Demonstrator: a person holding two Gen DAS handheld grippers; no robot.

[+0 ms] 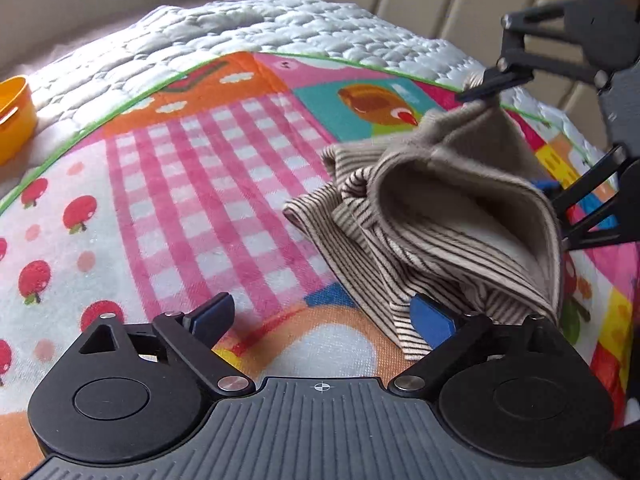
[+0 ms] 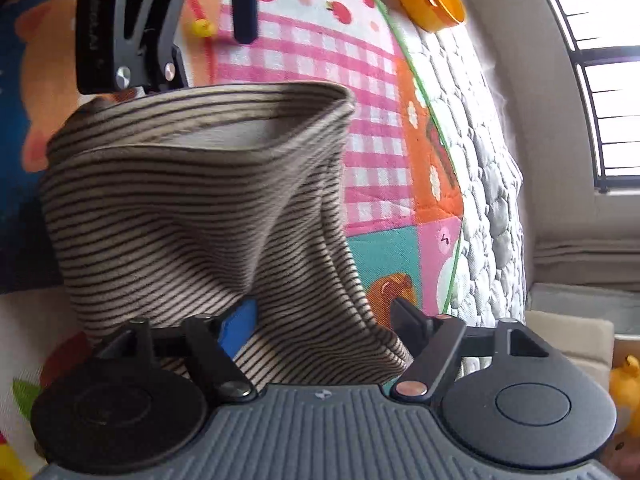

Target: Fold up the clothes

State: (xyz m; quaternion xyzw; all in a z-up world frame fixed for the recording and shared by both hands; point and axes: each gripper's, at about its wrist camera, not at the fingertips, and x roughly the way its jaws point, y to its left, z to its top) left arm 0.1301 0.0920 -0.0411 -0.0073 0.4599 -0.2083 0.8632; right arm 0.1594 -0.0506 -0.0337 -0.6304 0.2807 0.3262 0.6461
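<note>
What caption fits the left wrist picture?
Open left gripper beside a striped garment on a colourful mat.

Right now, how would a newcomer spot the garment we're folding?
Find the bright patchwork play mat on the quilted bed. Toward its right side sits a rumpled heap, the striped garment. It alone is beige with thin dark stripes; everything around is vividly coloured.

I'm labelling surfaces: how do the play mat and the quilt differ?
The play mat is brightly printed with pink checks and apples; the quilt is plain white and puffy. The mat lies on top of the quilt. The striped garment is over the mat, not the quilt. Both lie spread flat.
</note>
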